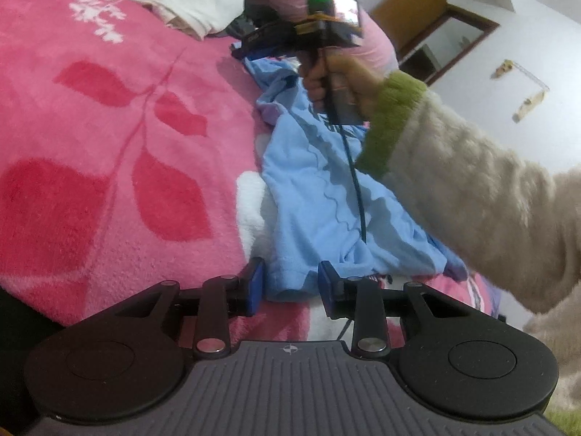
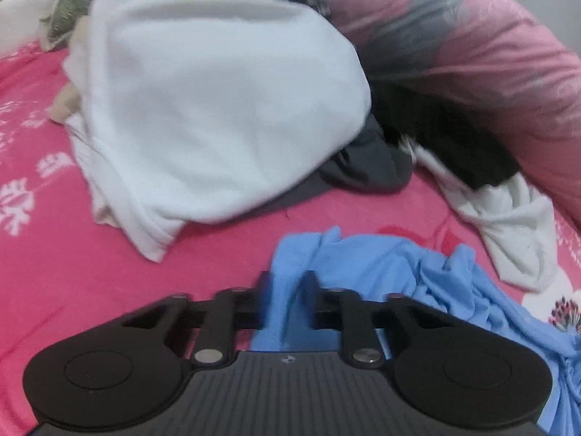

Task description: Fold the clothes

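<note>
A light blue garment [image 1: 319, 189] lies crumpled in a long strip on the pink flowered blanket [image 1: 109, 127]. My left gripper [image 1: 290, 283] is open, its blue pads on either side of the garment's near end. In the right wrist view my right gripper [image 2: 288, 290] has its jaws close together with a fold of the blue garment [image 2: 399, 265] between them; the frame is blurred. The right gripper also shows in the left wrist view [image 1: 250, 45], held by a hand at the garment's far end.
A pile of white cloth [image 2: 218, 109] lies behind the blue garment, with dark grey clothes [image 2: 363, 167] and a white piece [image 2: 515, 232] to its right. A pink quilt [image 2: 490, 54] lies rolled at the back. A fleece sleeve [image 1: 472, 200] crosses the right side.
</note>
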The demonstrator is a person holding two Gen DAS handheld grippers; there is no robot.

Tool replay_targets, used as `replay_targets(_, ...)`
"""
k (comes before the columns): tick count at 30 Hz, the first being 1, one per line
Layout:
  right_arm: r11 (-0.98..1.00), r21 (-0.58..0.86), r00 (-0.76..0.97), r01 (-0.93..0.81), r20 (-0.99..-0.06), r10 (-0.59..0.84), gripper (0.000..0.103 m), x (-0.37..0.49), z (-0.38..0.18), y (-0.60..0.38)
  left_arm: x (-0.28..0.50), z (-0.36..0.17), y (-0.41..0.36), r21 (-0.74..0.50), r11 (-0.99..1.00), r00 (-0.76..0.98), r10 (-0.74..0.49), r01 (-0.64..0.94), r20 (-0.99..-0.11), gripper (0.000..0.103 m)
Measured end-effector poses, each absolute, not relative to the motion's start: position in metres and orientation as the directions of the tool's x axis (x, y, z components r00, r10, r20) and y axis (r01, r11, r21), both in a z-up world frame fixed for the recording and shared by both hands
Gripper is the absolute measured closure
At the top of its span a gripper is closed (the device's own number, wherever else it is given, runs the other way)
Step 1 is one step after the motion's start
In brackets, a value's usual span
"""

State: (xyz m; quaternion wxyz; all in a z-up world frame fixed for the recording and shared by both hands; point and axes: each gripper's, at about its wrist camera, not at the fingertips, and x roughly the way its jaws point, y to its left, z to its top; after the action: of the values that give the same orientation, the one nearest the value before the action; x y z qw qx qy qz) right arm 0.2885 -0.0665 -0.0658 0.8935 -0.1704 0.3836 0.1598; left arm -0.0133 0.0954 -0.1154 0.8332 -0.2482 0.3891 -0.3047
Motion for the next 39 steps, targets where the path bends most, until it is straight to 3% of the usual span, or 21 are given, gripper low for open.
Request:
replay_targets(4, 0.93, -0.061, 0.678, -0.362, -0.702, 0.218, 0.1, 0.289, -0.045, -0.091, -0.012, -0.118, 0.097, -0.663, 0.684, 0.513, -0.705, 0.306, -0.49, 0.076)
replay_targets(9, 0.912, 0.32, 0.724, -0.258, -0.561, 0.401, 0.099, 0.289, 0.008, -0.155, -0.012, -0.125, 0.105, -0.683, 0.682, 0.533, -0.692, 0.262, -0.487, 0.1)
replay_targets(14, 0.816, 0.538, 0.741, -0.209, -0.457, 0.491, 0.099, 0.3, 0.034, -0.189, -0.022, -0.122, 0.108, -0.696, 0.66, 0.549, -0.706, 0.282, -0.448, 0.101)
replay_targets(20, 0.707, 0.661, 0.742, -0.252, -0.337, 0.579, 0.099, 0.334, 0.034, -0.18, -0.039, -0.108, 0.107, -0.691, 0.623, 0.538, -0.748, 0.367, -0.389, 0.102)
replay_targets(23, 0.679, 0.692, 0.739, -0.244, -0.321, 0.592, 0.099, 0.351, 0.025, -0.168, -0.042, -0.108, 0.104, -0.673, 0.634, 0.526, -0.747, 0.38, -0.407, 0.102)
replay_targets(29, 0.691, 0.703, 0.703, -0.169, -0.406, 0.584, 0.099, 0.388, -0.017, -0.137, -0.036, -0.116, 0.104, -0.68, 0.645, 0.519, -0.737, 0.348, -0.433, 0.102)
replay_targets(33, 0.775, 0.611, 0.652, -0.162, -0.523, 0.549, 0.097, 0.404, -0.034, -0.112, -0.033, -0.121, 0.103, -0.681, 0.653, 0.502, -0.733, 0.331, -0.459, 0.102)
replay_targets(36, 0.821, 0.537, 0.648, -0.193, -0.559, 0.518, 0.094, 0.401, -0.026, -0.104, -0.031, -0.122, 0.103, -0.686, 0.655, 0.5, -0.73, 0.317, -0.465, 0.102)
replay_targets(39, 0.862, 0.455, 0.666, -0.226, -0.574, 0.477, 0.066, 0.389, -0.008, -0.106, -0.03, -0.123, 0.103, -0.69, 0.655, 0.502, -0.728, 0.309, -0.467, 0.102)
